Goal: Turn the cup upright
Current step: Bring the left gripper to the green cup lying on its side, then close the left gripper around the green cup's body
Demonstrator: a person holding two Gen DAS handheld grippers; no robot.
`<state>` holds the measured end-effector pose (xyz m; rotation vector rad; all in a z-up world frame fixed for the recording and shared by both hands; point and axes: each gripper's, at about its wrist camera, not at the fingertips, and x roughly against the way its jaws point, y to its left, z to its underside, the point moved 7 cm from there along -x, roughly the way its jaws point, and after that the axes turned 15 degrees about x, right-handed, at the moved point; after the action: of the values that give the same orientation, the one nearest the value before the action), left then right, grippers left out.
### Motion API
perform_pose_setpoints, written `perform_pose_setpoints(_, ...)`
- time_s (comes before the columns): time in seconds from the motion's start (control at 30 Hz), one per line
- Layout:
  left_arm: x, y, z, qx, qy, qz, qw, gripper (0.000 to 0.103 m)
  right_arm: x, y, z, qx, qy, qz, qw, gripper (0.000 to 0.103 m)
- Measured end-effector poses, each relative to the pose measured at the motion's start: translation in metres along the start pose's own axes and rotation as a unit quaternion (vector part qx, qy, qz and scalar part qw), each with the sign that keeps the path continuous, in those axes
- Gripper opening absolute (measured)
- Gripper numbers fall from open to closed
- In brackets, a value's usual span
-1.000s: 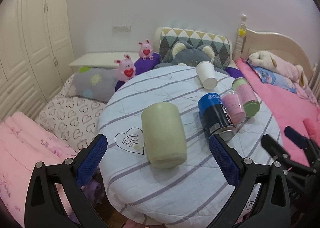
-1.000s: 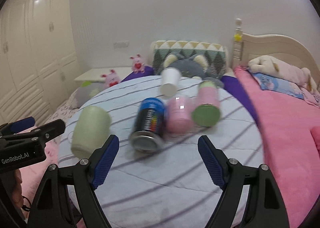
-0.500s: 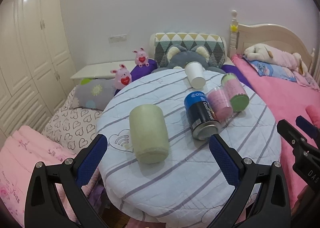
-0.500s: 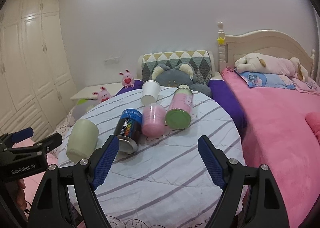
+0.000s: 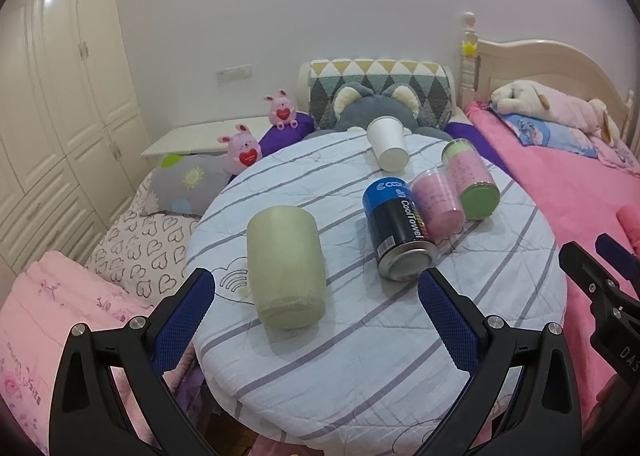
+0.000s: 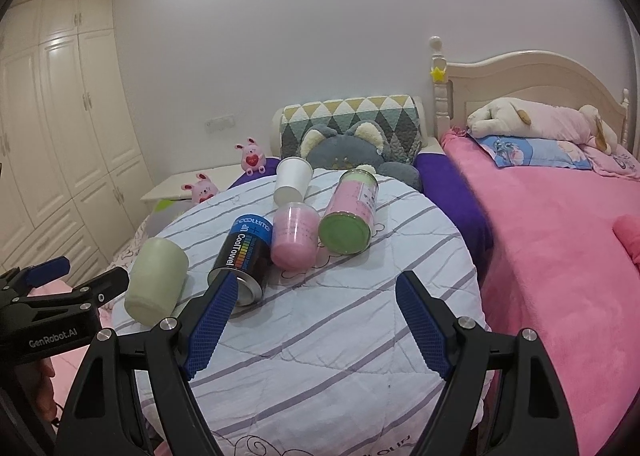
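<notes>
Left wrist view: I see the green cup [image 5: 285,268] lying on its side near the table [image 5: 360,368] left edge; my left gripper [image 5: 316,312] and right gripper [image 6: 316,320] hang spread, empty.

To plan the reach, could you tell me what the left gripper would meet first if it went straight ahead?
Most likely the pale green cup lying on its side: it sits just left of centre between the open left gripper's fingers. Depth is unclear.
</notes>
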<state>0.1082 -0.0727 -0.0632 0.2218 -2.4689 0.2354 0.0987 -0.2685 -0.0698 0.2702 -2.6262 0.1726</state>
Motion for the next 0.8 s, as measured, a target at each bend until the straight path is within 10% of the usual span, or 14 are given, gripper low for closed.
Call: perform_pose_setpoints(0.8, -0.111, 0.041, -0.006, 0.081, 0.106, -0.050, 0.9898, 0.103, -0.071, 0.003, -0.001, 0.009, 0.043, -0.027, 0.999, 0.082)
